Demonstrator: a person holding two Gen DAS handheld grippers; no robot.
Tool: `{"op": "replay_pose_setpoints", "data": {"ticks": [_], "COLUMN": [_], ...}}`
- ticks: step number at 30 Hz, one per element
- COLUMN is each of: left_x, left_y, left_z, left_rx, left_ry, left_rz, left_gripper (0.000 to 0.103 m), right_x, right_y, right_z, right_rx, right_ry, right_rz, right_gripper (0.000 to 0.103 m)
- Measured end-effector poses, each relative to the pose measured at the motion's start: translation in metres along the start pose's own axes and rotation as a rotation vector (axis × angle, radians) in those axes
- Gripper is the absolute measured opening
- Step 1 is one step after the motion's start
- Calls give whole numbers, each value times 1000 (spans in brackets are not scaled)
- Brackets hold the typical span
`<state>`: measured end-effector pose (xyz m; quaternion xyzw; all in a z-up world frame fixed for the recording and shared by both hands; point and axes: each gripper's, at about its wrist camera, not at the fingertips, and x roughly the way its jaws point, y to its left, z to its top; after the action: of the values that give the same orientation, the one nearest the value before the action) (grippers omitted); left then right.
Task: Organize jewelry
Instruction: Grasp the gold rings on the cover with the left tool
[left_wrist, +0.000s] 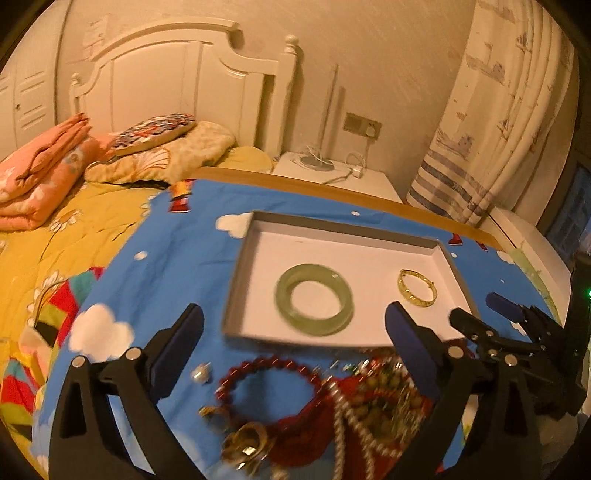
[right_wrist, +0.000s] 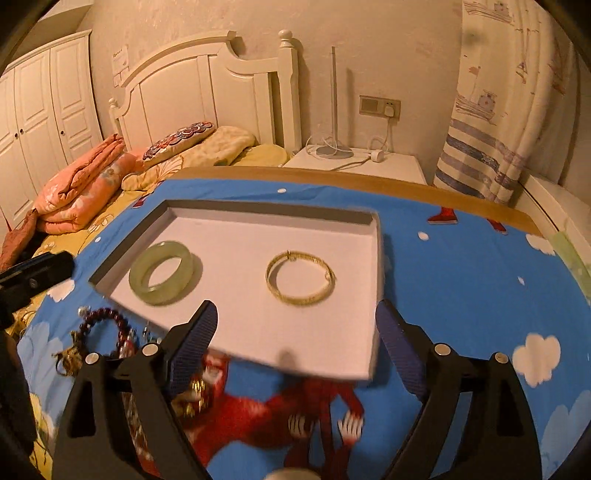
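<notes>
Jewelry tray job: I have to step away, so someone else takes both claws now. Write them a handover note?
Left claw: open, empty.
Right claw: open, empty.
Shallow white cardboard tray on the blue cartoon cloth: holds the pale green jade bangle and the thin gold bangle, lying apart.
Left: dark red bead bracelet, pearl strand, gold rings, rest of the pile.

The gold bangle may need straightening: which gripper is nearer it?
Right. The right gripper hangs open just in front of the gold bangle; the left gripper hangs open nearer the green bangle.
</notes>
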<state>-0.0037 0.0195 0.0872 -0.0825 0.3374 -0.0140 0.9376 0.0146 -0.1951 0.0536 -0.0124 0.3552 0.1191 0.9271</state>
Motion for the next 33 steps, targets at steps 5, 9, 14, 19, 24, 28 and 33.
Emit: {"op": "replay_pose_setpoints", "data": {"ticks": [5, 9, 14, 19, 24, 28, 33], "left_x": [-32, -41, -39, -33, -37, -32, -20], "left_y": [32, 67, 106, 110, 66, 34, 37], "left_z": [-21, -44, -72, -89, -92, -98, -97], "left_rx": [-50, -98, -207, -211, -40, 121, 76], "left_ry": [-58, -37, 17, 31, 16, 24, 73], "left_rz": [13, 30, 12, -45, -147, -142, -167], "left_gripper": [100, 100, 100, 100, 100, 100, 80], "right_x": [-12, -18, -24, -14, -9, -6, -7], "right_y": [-8, -15, -16, -22, -34, -31, -30], "right_z": [-20, -38, -47, -44, -46, -45, -45], "right_rx": [41, 77, 88, 125, 201, 188, 184], "right_ry": [13, 36, 17, 52, 65, 79, 82], "right_rz": [3, 15, 26, 43, 76, 70, 69], "right_gripper": [86, 87, 88, 88, 88, 88, 88]}}
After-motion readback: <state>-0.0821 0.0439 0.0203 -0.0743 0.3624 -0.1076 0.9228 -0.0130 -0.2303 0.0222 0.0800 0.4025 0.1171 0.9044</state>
